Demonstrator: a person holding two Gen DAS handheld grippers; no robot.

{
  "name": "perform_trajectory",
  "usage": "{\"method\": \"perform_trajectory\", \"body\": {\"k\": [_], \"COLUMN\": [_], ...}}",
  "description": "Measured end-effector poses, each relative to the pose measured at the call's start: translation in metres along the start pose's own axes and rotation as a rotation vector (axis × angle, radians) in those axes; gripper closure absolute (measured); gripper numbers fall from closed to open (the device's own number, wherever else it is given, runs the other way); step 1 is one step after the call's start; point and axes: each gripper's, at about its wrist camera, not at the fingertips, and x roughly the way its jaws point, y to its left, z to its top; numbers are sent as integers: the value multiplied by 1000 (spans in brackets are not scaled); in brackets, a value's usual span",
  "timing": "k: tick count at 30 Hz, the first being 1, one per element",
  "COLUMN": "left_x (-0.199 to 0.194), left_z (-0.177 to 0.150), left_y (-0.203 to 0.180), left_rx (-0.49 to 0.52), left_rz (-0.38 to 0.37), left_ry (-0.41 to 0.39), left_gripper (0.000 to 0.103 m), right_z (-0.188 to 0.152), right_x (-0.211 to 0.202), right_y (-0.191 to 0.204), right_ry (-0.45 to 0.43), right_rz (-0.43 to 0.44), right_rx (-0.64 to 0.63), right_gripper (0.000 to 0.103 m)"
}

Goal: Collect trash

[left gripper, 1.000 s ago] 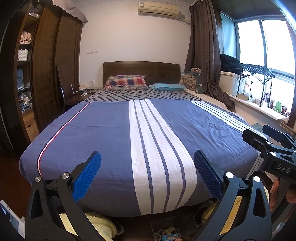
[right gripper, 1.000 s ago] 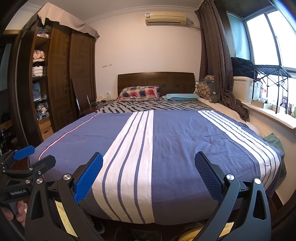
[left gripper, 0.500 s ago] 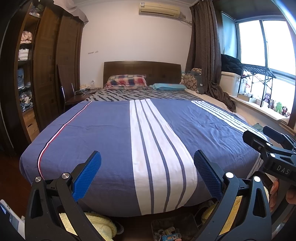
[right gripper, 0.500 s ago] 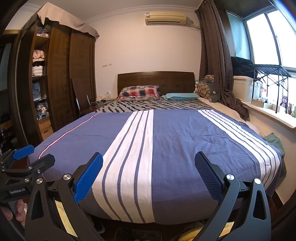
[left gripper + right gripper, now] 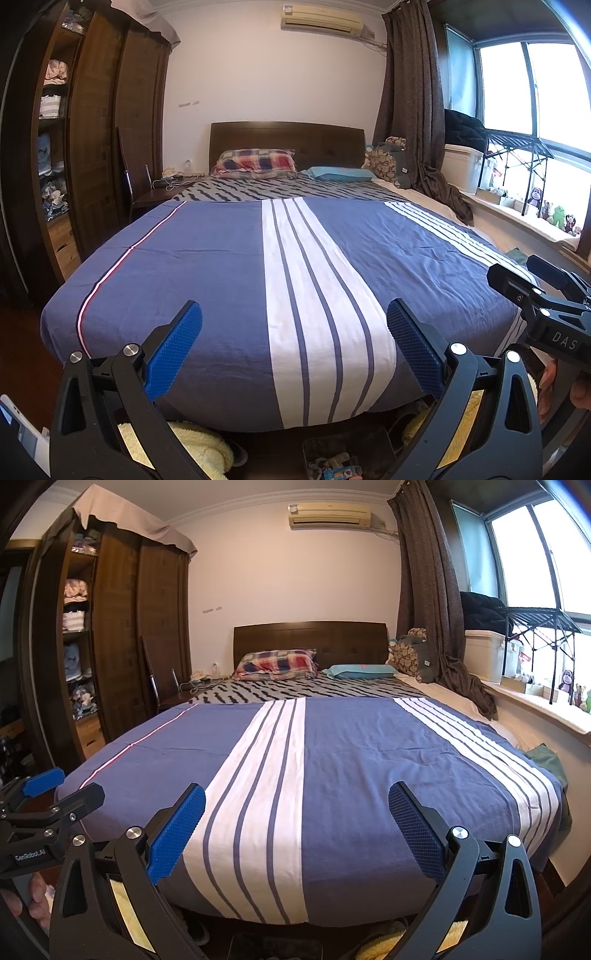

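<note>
No piece of trash is plain to see on the bed (image 5: 221,258), which wears a blue cover with white stripes and fills both views. My left gripper (image 5: 293,328) is open above the foot of the bed, nothing between its blue pads (image 5: 173,350). Open too, and empty, my right gripper (image 5: 297,810) hovers just to its right. Each gripper shows in the other's view: the right gripper (image 5: 546,310) at the right edge, the left gripper (image 5: 40,812) at the left edge. On the floor under the bed's foot sits a dark tray of small colourful items (image 5: 336,461).
A dark wardrobe with open shelves (image 5: 110,646) lines the left wall, a chair (image 5: 136,184) beside it. Pillows (image 5: 277,664) lie at the headboard. A window sill with toys (image 5: 554,218), a white box (image 5: 484,653) and a curtain (image 5: 432,590) are on the right. Yellow fluffy slippers (image 5: 199,446) lie under the bed.
Both views have shifted only a little; the grippers stay open over the foot of the bed.
</note>
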Motion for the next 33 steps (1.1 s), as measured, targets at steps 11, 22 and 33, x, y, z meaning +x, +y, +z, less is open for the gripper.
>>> {"method": "perform_trajectory", "body": {"k": [11, 22, 33], "left_x": [1, 0, 1], "left_z": [0, -1, -1], "left_y": [4, 1, 2], "left_rx": [-5, 8, 4], "left_rz": [29, 54, 38], "left_ry": [-11, -28, -6], "left_gripper": [8, 8, 8], "right_z": [-2, -2, -1], "right_x": [3, 2, 3], "right_y": [1, 2, 1], "right_ry": [9, 10, 14], "right_rz": [-4, -8, -10], "right_rx": [2, -1, 0], "right_gripper": [4, 4, 4]}}
